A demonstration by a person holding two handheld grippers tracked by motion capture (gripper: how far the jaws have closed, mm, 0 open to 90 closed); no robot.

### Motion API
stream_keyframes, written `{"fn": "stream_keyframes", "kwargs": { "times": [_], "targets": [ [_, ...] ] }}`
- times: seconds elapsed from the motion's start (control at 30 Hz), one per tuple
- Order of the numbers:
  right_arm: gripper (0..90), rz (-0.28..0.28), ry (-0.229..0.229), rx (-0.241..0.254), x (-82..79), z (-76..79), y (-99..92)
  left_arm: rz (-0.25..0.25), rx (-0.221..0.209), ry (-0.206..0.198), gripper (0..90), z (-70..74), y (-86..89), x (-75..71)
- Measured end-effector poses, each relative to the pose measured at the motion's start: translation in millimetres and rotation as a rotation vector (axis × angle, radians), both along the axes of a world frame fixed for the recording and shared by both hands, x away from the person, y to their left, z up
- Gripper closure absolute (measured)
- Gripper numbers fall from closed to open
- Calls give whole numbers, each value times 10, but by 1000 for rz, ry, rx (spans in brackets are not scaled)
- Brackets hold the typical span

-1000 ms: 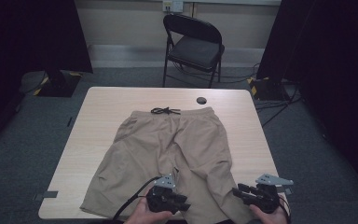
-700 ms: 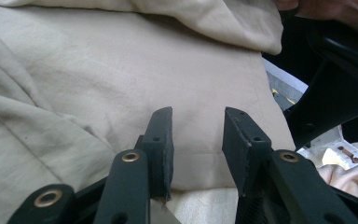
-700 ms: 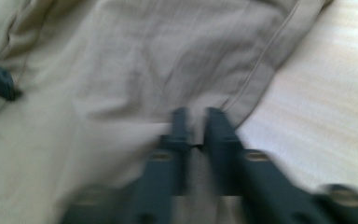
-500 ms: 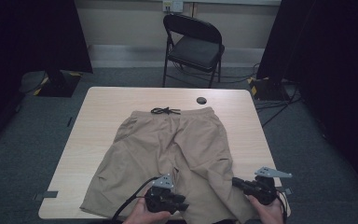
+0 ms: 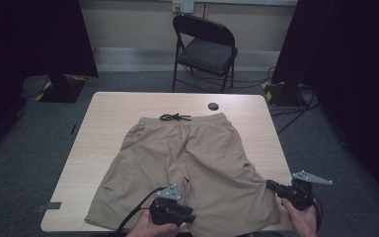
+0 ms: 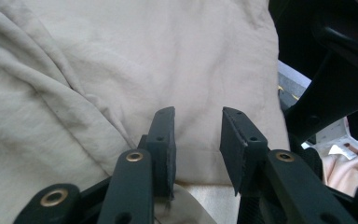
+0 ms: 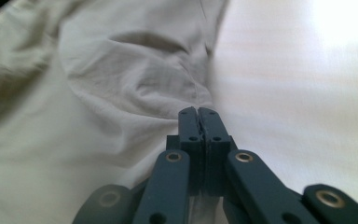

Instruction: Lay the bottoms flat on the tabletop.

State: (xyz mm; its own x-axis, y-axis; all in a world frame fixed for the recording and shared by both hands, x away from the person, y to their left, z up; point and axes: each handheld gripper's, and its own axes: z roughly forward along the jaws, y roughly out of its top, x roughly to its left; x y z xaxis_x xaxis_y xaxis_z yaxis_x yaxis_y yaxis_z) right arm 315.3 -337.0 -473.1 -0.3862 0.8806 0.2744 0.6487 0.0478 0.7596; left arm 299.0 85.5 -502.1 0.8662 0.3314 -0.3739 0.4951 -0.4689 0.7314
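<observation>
Beige shorts (image 5: 192,158) lie flat on the wooden table (image 5: 108,128), waistband and black drawstring (image 5: 175,117) at the far side. My left gripper (image 5: 190,217) rests at the near hem between the two legs. In the left gripper view its jaws (image 6: 198,121) stand apart over the hem of the shorts (image 6: 121,56), having closed a little; nothing is pinched. My right gripper (image 5: 270,184) is at the outer edge of the right leg. Its jaws (image 7: 199,112) are pressed together at the edge of the cloth (image 7: 98,93), and creases run into the tips.
A small black round disc (image 5: 212,105) sits on the table beyond the waistband. A black folding chair (image 5: 205,49) stands behind the table. Bare wood (image 7: 298,93) lies to the right of the shorts, near the table's right edge.
The right gripper's jaws have closed at the leg's outer edge and the hand has shifted to the right. The left gripper has stayed in place.
</observation>
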Motion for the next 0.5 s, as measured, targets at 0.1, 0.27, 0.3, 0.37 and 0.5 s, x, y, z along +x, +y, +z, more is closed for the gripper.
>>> {"fn": "stream_keyframes", "kwargs": {
  "times": [0.1,0.27,0.3,0.37,0.5],
  "targets": [
    [892,-7,39,-21,-67,-123,-14,-4,12,-4,652,10,15,-22],
    [817,7,60,-82,-229,-136,30,-29,40,4,627,46,9,-33],
    [779,21,61,-84,-241,-123,43,-56,58,-2,626,66,-2,-35],
    [682,35,33,-80,-244,-56,91,-61,54,14,598,110,10,-21],
    [619,42,-42,-16,-131,127,211,-15,-27,17,548,322,176,50]
  ]
}}
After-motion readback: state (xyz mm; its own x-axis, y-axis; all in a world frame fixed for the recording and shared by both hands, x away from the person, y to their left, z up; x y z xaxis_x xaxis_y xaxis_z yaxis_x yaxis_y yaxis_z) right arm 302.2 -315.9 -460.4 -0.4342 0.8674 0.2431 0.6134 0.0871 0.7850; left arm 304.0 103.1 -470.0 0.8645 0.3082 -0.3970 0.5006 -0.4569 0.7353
